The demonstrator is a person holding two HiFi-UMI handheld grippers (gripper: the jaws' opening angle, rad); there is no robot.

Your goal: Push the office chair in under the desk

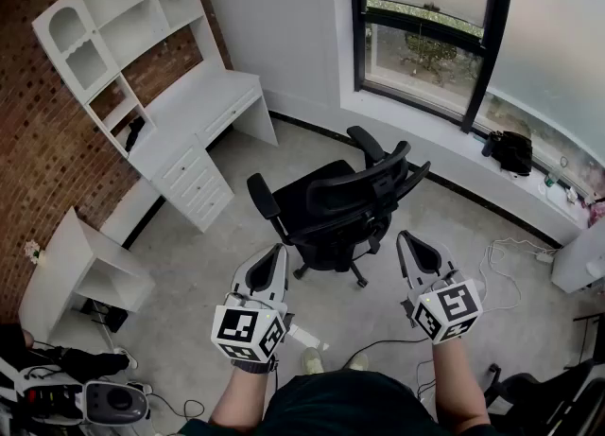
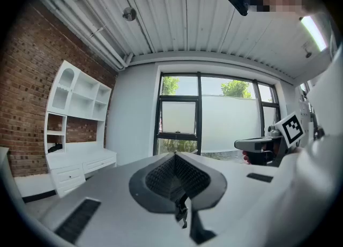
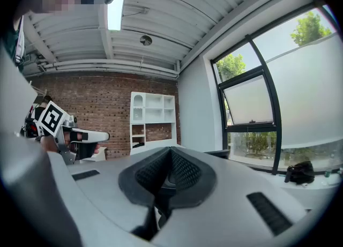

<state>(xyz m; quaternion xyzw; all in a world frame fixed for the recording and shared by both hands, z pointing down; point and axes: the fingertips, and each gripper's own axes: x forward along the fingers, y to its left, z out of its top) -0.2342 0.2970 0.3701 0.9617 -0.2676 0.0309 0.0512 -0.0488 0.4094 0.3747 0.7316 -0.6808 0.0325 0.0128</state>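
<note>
Left gripper, right gripper clenched empty; head view alone shows office chair whole, away from desk.

Left tongs and right tongs held level, side by side, jaws closed, both empty.

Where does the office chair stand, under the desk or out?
Out: the office chair stands mid-room, well apart from the white desk, none of it under the desktop.
</note>
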